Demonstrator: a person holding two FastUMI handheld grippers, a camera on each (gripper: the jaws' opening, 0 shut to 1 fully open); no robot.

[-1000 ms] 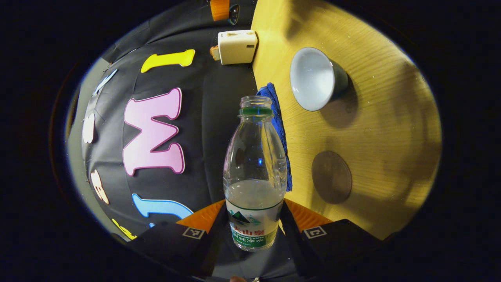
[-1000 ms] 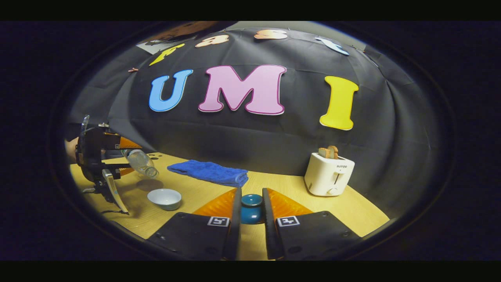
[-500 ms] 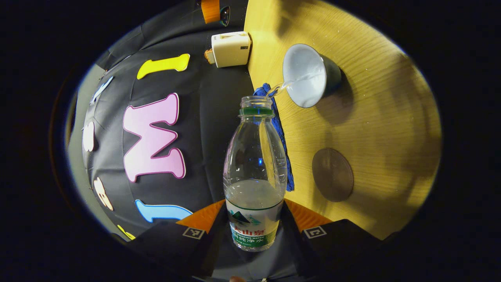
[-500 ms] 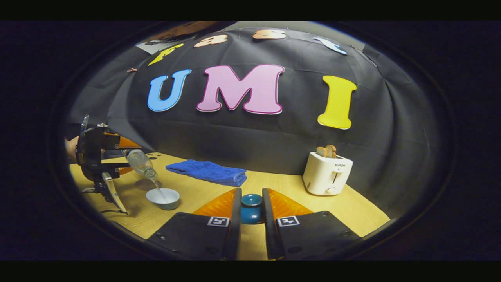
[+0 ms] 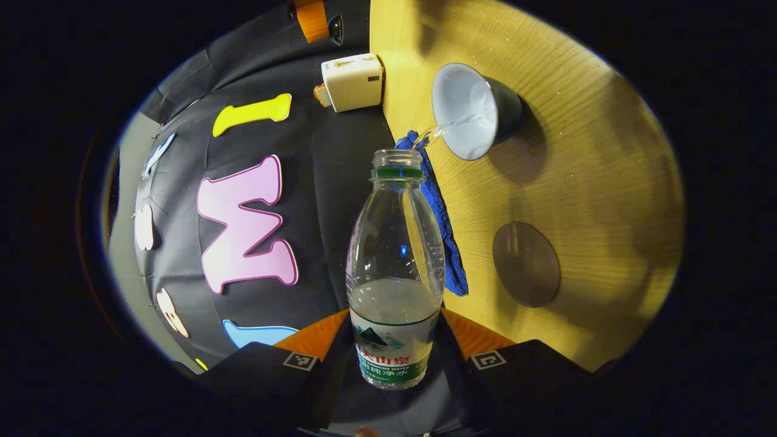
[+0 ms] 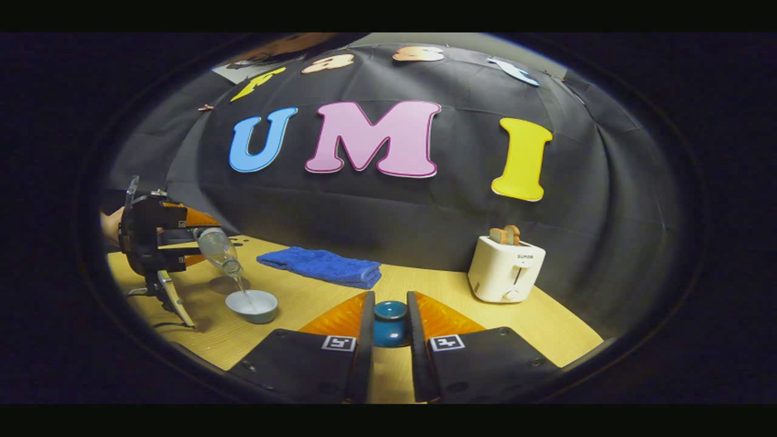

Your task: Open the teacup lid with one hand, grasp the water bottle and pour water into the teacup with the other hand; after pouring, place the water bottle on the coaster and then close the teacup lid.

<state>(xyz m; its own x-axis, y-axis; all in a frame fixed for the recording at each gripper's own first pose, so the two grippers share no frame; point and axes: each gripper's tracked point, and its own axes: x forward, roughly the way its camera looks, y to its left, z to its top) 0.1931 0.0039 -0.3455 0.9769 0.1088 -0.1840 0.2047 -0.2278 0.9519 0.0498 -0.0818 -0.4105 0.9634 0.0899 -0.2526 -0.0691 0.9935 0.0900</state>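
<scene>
A second ago the clear plastic water bottle (image 5: 394, 273) was tipped but dry at the mouth; now a thin stream runs from its open neck into the pale, dark-sided ceramic teacup (image 5: 464, 112), so pouring is under way and the cup is taking water. The left gripper (image 5: 394, 358) has its jaws clenched on the bottle's labelled lower body, the bottle lying along the jaws with its neck pointing ahead of them and the cup just beyond and to the right of the neck. The round brown coaster (image 5: 525, 263) lies bare on the light wooden worktop (image 5: 595, 170), off to the right of the jaws and nearer than the cup, ready to take the bottle. The right gripper (image 6: 388, 331) grips the dark blue rounded teacup lid (image 6: 389, 323) between its jaws, held well away from the cup, which in the right gripper view sits far to the left of them. By my reading, the bottle must next be righted and set on the coaster, then the lid returned.
</scene>
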